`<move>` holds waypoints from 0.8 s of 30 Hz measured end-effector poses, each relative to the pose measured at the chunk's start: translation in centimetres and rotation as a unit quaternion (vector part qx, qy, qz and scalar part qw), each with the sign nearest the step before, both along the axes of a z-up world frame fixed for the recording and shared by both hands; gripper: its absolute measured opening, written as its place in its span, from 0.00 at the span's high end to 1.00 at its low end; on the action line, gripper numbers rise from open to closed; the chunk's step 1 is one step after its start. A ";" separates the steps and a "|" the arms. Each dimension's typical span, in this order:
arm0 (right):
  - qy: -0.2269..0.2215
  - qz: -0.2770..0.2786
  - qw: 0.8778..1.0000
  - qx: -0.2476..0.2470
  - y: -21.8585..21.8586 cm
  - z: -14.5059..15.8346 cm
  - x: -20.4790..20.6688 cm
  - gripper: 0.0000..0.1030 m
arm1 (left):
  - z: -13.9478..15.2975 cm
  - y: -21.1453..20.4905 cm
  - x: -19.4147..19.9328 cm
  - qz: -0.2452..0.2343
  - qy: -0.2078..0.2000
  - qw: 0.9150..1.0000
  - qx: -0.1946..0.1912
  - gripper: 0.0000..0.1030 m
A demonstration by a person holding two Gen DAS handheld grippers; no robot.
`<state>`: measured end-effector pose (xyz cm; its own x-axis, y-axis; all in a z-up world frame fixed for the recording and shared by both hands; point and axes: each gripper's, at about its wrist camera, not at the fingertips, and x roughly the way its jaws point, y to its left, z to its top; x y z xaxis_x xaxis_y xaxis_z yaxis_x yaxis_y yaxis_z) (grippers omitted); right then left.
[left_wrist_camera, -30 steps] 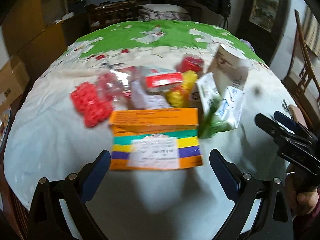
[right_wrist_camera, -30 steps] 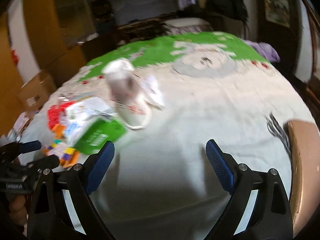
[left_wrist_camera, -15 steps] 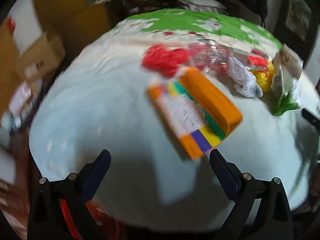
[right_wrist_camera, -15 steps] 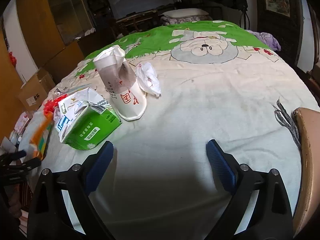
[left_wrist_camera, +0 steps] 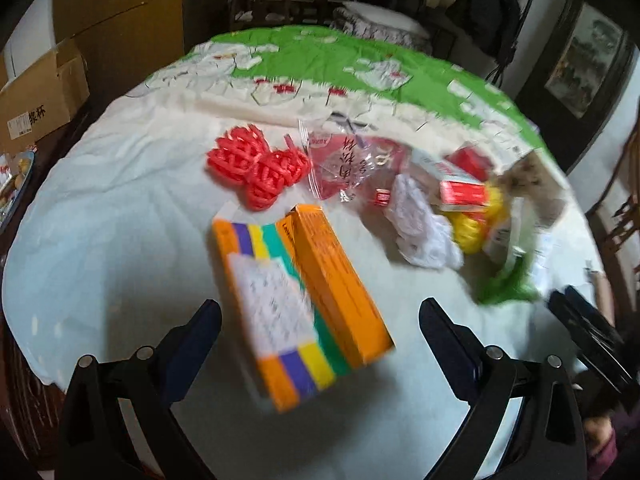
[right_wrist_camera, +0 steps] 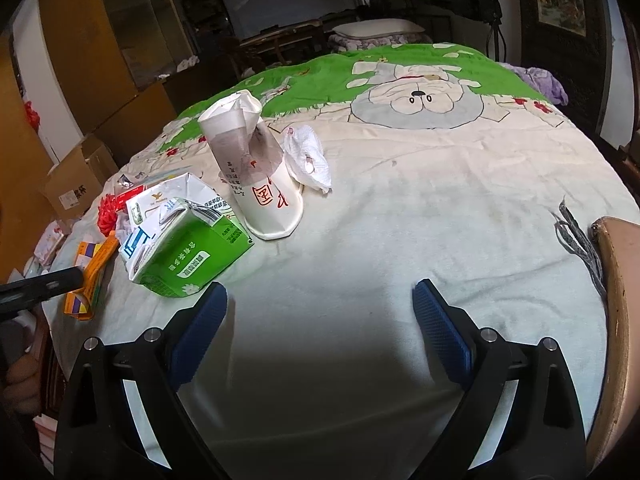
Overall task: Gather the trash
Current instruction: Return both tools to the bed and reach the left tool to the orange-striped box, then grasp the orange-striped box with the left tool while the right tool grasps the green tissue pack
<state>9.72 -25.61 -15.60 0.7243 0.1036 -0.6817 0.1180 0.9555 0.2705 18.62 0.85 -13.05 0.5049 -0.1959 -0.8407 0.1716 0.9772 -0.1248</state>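
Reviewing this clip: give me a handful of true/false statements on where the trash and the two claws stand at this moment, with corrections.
1. The left claw is open with nothing gripped. True.
2. The orange box lies flat on the cloth in front of the left claw. True.
3. The right claw is shut on the green carton. False: it is open and empty; the carton lies on the cloth ahead, to its left.
4. The white paper cup stands mouth up. False: its wide mouth faces down.
5. A crumpled white tissue lies beside the cup. True.
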 end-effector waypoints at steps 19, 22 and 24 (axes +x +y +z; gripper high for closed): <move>-0.019 0.108 0.993 0.039 6.6 1.7 2.6 0.12 | -3.4 -0.1 -0.1 0.024 -0.076 0.995 0.063 0.04; 0.003 0.067 0.997 0.038 5.3 1.1 3.8 0.12 | -3.4 -0.1 -0.3 0.023 -0.077 0.995 0.062 0.04; 0.009 0.015 0.999 0.034 3.0 0.9 3.3 0.12 | -3.4 -0.1 -0.6 0.021 -0.077 0.995 0.062 0.04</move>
